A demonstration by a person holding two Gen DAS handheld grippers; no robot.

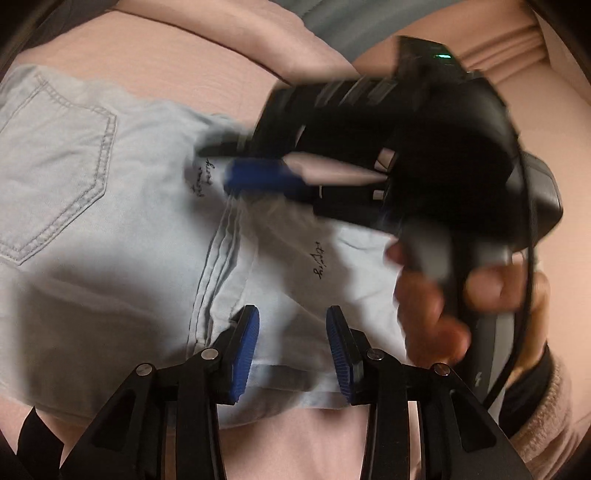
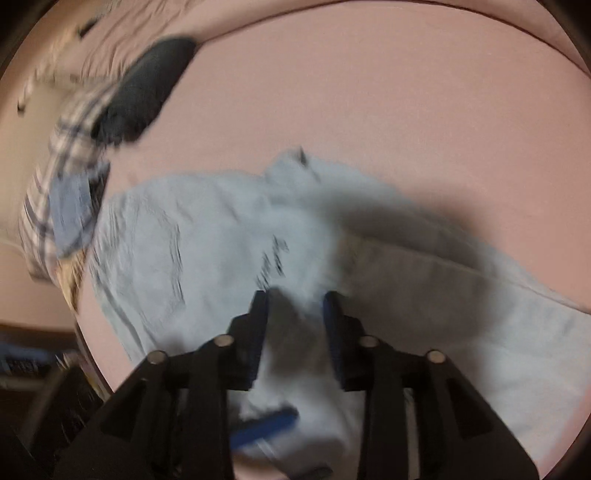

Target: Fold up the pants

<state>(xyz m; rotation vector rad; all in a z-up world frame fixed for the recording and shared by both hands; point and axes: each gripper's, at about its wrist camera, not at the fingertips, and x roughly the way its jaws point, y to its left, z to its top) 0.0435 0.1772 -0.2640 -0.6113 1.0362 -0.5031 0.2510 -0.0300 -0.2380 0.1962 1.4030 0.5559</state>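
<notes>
Light blue denim pants (image 1: 110,206) lie on a pink bed sheet (image 1: 192,70), back pocket at the left, a leg folded across the middle. My left gripper (image 1: 292,332) is open just above the pants near their lower edge, nothing between its blue pads. My right gripper (image 1: 236,166) reaches in from the right, blurred by motion, its jaws apart over the pants' middle. In the right wrist view the right gripper (image 2: 295,314) is open over the blurred pants (image 2: 207,251). A blue pad (image 2: 266,424) of the left gripper shows below it.
A pile of clothes, plaid cloth (image 2: 70,147) and a dark garment (image 2: 147,85), lies at the far left of the bed. Pink pillows (image 1: 509,48) and a grey headboard strip (image 1: 354,22) lie beyond the pants. The bed edge (image 2: 85,332) drops at lower left.
</notes>
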